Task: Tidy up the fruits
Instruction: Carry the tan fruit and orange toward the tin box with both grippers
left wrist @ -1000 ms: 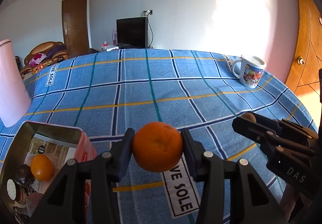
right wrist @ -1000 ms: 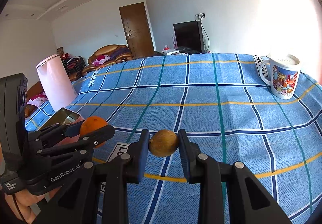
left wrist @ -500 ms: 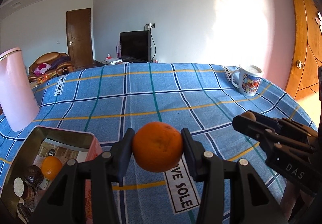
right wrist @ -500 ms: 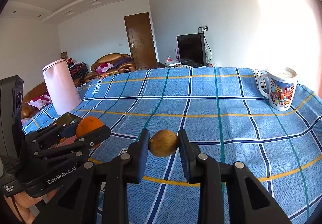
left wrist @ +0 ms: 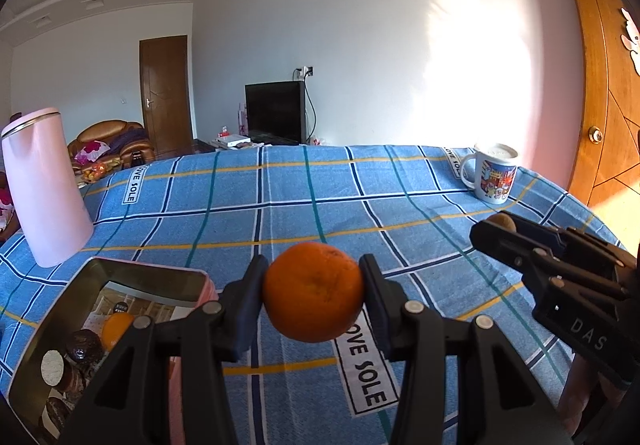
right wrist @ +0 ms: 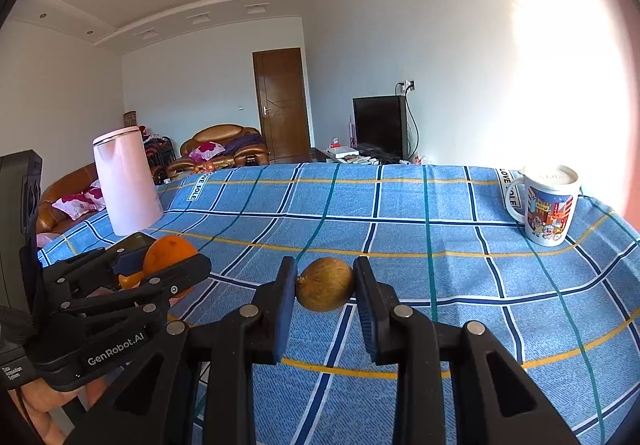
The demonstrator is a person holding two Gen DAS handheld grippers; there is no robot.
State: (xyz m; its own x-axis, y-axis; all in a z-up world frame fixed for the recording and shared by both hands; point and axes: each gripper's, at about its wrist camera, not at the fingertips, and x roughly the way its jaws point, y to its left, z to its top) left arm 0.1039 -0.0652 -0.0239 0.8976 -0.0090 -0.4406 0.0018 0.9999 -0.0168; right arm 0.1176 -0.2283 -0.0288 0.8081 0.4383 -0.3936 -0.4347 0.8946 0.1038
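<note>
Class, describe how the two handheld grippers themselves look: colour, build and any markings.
Both are black plastic linkage frames with silver rivets. The left gripper and right gripper each carry two flat, dark blue-black finger pads. White lettering reads "GenRobot.AI" on the left gripper and "DAS" on the right. No cables or sleeves are clearly visible.

A table (left wrist: 280, 213) covered by a blue checked cloth (right wrist: 400, 213) carries three things. A pink jug (left wrist: 44, 189) stands at the far left, an open tin (left wrist: 116, 277) sits at the near left, and a picture mug (right wrist: 546, 203) stands at the far right.
</note>
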